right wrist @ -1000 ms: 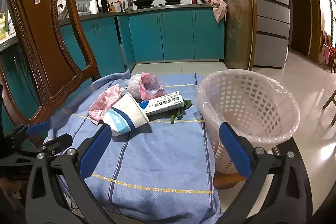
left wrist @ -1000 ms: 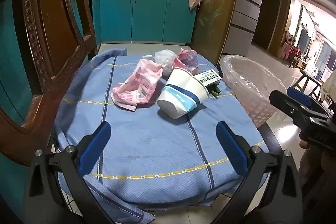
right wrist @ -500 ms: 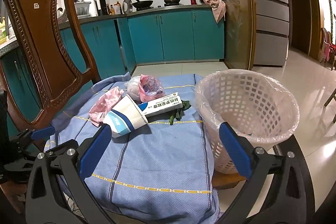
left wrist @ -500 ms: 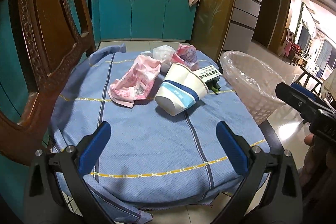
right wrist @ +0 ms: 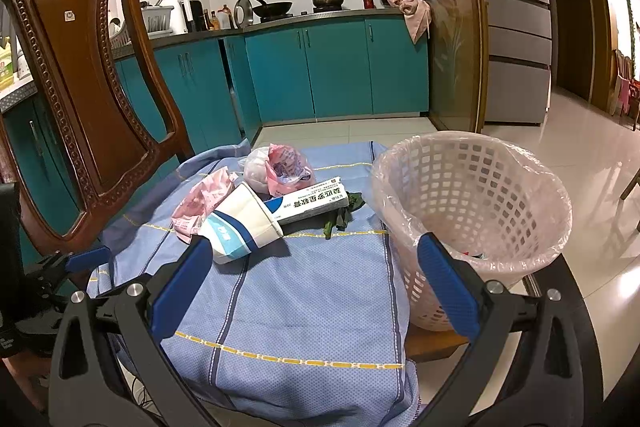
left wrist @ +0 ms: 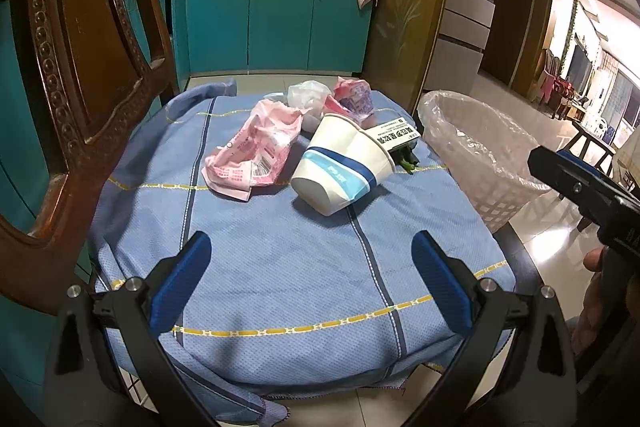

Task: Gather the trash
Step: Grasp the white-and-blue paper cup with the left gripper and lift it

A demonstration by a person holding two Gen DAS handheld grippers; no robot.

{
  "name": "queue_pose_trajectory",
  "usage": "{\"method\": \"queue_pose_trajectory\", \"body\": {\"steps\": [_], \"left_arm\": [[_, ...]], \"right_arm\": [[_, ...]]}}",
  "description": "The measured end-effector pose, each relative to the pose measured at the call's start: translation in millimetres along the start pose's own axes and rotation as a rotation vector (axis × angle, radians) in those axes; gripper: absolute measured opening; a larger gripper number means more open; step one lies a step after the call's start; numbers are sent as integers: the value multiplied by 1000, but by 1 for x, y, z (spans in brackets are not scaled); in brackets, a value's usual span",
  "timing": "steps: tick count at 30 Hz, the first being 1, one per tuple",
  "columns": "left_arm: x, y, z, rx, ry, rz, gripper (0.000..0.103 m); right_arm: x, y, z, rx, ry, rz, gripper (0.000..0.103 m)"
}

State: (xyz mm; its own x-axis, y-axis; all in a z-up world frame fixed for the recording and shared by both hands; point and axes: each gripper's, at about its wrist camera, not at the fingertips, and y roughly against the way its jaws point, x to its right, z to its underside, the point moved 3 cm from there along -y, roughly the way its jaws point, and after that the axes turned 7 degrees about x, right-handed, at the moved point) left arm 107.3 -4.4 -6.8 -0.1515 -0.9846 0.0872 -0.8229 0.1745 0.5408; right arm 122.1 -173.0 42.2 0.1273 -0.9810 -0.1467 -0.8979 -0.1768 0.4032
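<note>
Trash lies in a heap on the blue cloth: a white and blue paper cup [left wrist: 340, 167] [right wrist: 240, 223] on its side, a pink wrapper [left wrist: 252, 151] [right wrist: 200, 205], a white box with print [left wrist: 394, 139] [right wrist: 310, 203], a pink and white bag [left wrist: 352, 95] [right wrist: 280, 169] and green leaves [right wrist: 340, 215]. A lined white basket [left wrist: 480, 143] [right wrist: 472, 211] stands at the table's right. My left gripper [left wrist: 312, 283] is open and empty, short of the cup. My right gripper [right wrist: 314, 291] is open and empty, between cup and basket.
A carved wooden chair [left wrist: 76, 67] [right wrist: 84, 87] stands close on the left. The table [right wrist: 560, 267] has a dark rim showing beside the basket. Teal kitchen cabinets [right wrist: 332, 67] and a fridge [right wrist: 516, 27] are behind. The right gripper also shows in the left wrist view [left wrist: 576, 187].
Both grippers have shifted slightly; the heap sits a little nearer in the left wrist view. Nothing was taken hold of.
</note>
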Motion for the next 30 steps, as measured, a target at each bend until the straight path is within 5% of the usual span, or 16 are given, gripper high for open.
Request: {"method": "queue_pose_trajectory", "body": {"steps": [12,17,22,30], "left_arm": [[2,-5,3,-16,5,-2,100],[2,-24,0,-66,174,26,100],[13,-59,-12,-120,364,-30,100],[29,-117,-26,-170,488,-182,100]], "right_arm": [[1,0,-1,2,-13,-2,100],[9,-1,-5,17,-59,15,100],[22,2,-8,47,-119,26,100],[41,5,-9,56,-169,27,100]]}}
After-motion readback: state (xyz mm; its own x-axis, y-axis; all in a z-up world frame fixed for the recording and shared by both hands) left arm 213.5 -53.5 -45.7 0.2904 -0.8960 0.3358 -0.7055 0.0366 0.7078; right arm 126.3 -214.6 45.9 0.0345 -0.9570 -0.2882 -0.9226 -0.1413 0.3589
